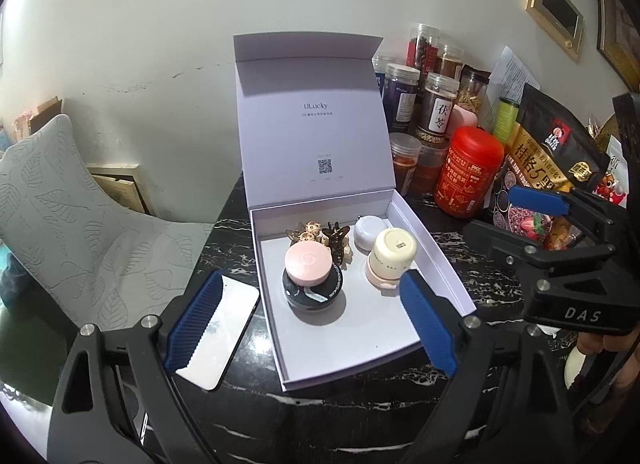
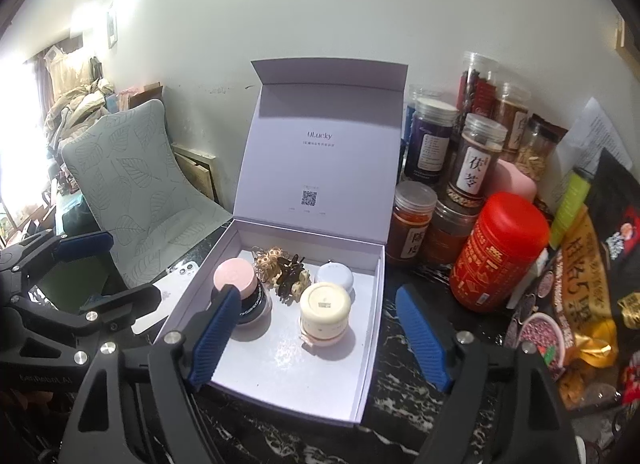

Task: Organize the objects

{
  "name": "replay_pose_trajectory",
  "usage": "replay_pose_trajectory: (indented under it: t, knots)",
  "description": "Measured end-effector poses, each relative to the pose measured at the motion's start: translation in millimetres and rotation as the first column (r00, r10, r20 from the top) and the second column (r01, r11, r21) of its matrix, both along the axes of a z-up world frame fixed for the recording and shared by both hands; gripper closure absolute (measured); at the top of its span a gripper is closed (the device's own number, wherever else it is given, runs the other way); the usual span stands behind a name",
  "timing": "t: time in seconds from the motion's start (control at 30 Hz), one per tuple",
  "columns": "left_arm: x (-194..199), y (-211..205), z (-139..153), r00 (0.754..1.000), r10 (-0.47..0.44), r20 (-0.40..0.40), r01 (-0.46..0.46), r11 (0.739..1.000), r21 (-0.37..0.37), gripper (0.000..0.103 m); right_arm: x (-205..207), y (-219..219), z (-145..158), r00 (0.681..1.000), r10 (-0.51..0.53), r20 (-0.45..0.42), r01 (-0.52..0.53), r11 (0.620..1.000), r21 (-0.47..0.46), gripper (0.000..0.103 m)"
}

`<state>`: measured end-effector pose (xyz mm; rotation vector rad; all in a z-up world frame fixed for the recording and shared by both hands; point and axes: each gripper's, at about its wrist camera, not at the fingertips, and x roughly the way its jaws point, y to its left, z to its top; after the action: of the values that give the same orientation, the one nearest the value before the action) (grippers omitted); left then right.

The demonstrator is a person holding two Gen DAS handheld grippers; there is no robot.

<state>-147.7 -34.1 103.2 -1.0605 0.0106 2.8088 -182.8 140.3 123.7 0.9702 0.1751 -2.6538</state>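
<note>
Dark marble tabletop (image 1: 224,232) carries our open white box (image 1: 440,264), jars and hair clips (image 1: 320,238) stowed inside, so with left gripper (image 1: 308,328) and right gripper (image 2: 320,340) both spread and empty, we judge the phone (image 1: 224,336) at nine o'clock comes next.

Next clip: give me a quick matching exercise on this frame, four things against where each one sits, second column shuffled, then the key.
Things:
1. pink-lidded black jar
2. cream jar
3. phone
4. red canister

Places:
A. on the dark marble top, right of the open box
B. inside the box, on its left side
C. on the marble top, just outside the box's left wall
D. inside the box, on its right side, in front of a pale lilac jar

Pairs: 1-B, 2-D, 3-C, 4-A
</note>
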Motion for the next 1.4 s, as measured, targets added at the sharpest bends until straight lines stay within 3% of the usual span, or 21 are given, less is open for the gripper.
replay_pose_trajectory:
  t: [0.2, 0.3, 0.9, 1.4]
  knots:
    - [20, -3, 12, 0.999, 0.020, -0.028, -0.021, 1.000, -0.015, 0.005, 21, 2, 8, 1.000, -0.019, -0.014, 0.019, 1.000, 0.002, 0.013]
    - [28, -4, 18, 0.999, 0.030, -0.045, -0.031, 0.999, -0.021, 0.004, 31, 4, 12, 0.999, -0.048, -0.020, 0.049, 0.999, 0.010, 0.002]
    - [79, 3, 21, 0.999, 0.018, -0.030, -0.020, 0.997, -0.071, 0.002, 105, 9, 13, 0.995, -0.093, -0.041, 0.096, 0.993, 0.071, 0.000]
    - [112, 5, 3, 1.000, 0.008, 0.003, -0.008, 0.997, -0.083, 0.002, 146, 11, -5, 0.991, -0.132, 0.007, 0.131, 0.988, 0.082, 0.000]
